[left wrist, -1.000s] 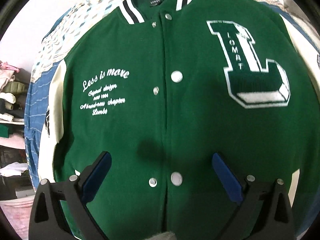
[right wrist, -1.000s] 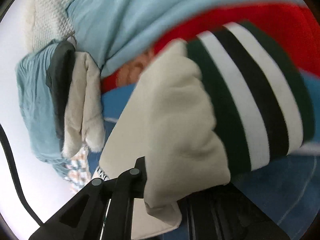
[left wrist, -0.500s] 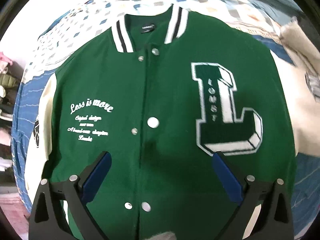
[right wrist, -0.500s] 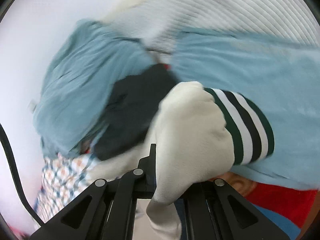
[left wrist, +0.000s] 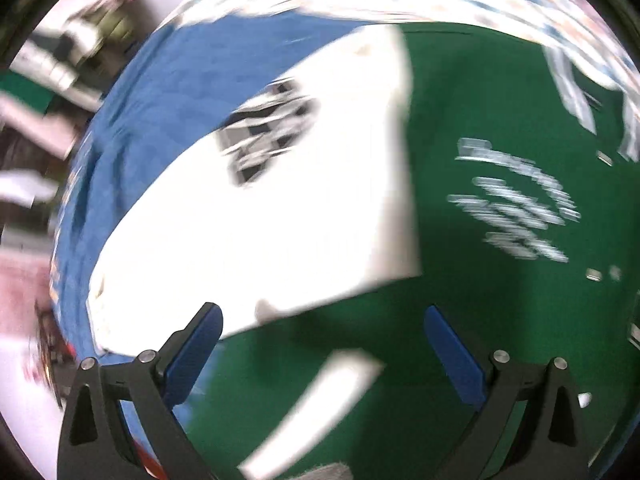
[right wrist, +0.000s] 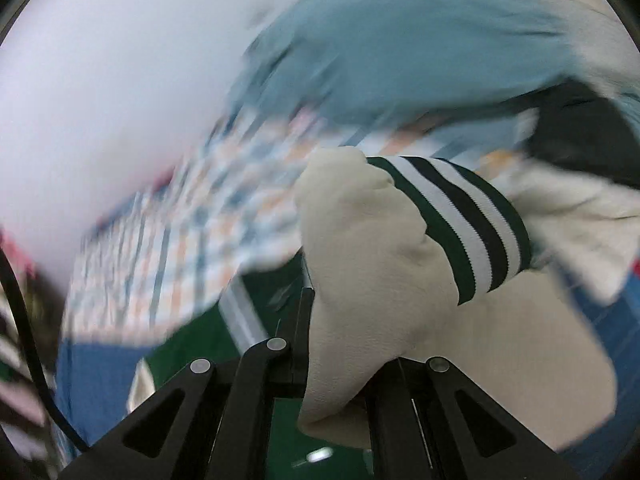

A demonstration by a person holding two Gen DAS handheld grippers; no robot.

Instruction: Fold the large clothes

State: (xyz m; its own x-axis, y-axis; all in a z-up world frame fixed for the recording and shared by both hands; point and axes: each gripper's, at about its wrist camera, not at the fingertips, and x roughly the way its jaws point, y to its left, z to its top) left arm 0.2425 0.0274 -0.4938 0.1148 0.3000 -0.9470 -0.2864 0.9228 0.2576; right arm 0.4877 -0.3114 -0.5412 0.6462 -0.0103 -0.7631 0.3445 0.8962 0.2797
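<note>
The jacket (left wrist: 500, 128) lies front up on a blue sheet (left wrist: 192, 92), its green body filling the right and lower part of the left view, with one cream sleeve (left wrist: 280, 216) running along its left side. Half a second ago this view looked straight down on the whole chest, with collar, snap row and the big letter patch all readable. Now it has swung to the wearer's-right side: the sleeve fills the centre, the white script (left wrist: 516, 200) sits far right, and the letter patch is out of frame. The left tool (left wrist: 322, 346) hovers above the jacket, blue pads spread wide with nothing between them, as before.

In the right view the other sleeve (right wrist: 368, 256) is bunched between the fingers of the right tool (right wrist: 340, 344), which is clamped on the cream cloth just below the striped cuff (right wrist: 460, 228). The grip matches the earlier frame, but the background has changed: then folded pale-blue cloth filled it, now a checked blanket (right wrist: 192, 240) and a strip of the green jacket body show under the cuff, with the pale-blue pile (right wrist: 400, 60) pushed to the top.

Both views are heavily motion-blurred. The script cannot be read, the patch on the left-view sleeve is only a dark and white smear, and the snaps show as streaks. The right tool's fingertips are buried in the sleeve. The clutter at the left edge of the left view is too smeared to name.
</note>
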